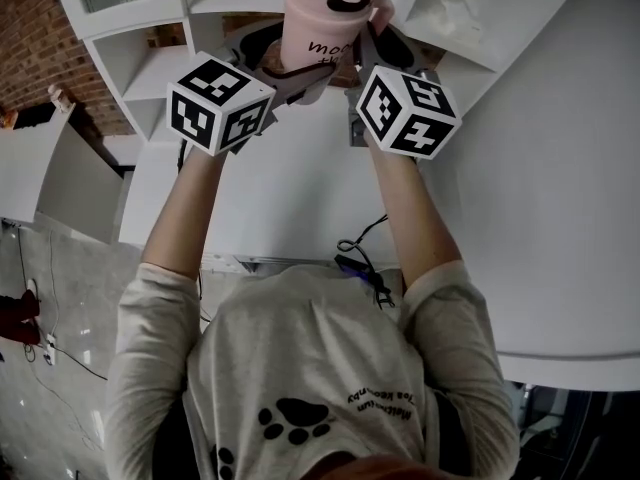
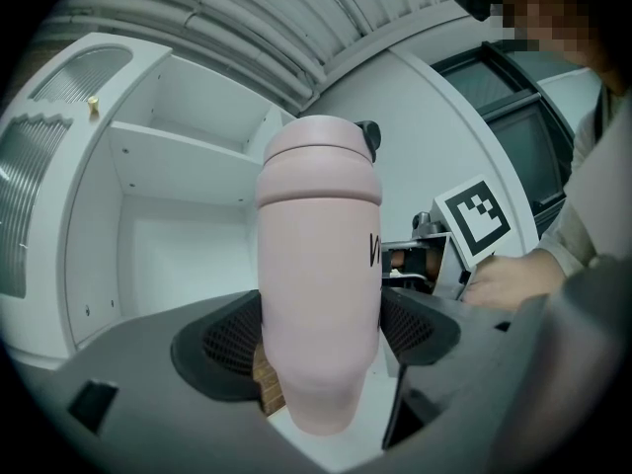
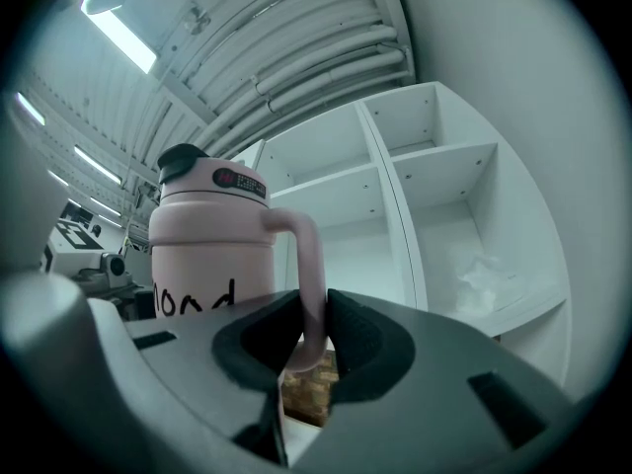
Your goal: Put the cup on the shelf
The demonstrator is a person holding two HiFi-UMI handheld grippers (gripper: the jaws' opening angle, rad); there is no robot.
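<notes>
A pink lidded cup (image 1: 318, 23) with black lettering and a side handle is held up in front of the white shelf unit (image 1: 150, 63). My left gripper (image 1: 290, 76) is shut on the cup's body (image 2: 321, 265), its dark pads pressing both sides low down. My right gripper (image 1: 374, 46) is shut on the cup's handle (image 3: 312, 275), pinched between its pads beside the cup body (image 3: 207, 255). The cup stands upright, clear of any surface. Open shelf compartments (image 3: 434, 166) lie just beyond it, and a bare shelf board (image 2: 173, 156) shows behind the cup.
A white crumpled thing (image 3: 484, 276) lies in a lower right compartment. A wide white surface (image 1: 560, 178) spreads to the right, and a brick wall (image 1: 35, 38) stands at far left. A black cable (image 1: 362, 256) hangs by the person's chest. The right gripper's marker cube (image 2: 476, 215) is close by.
</notes>
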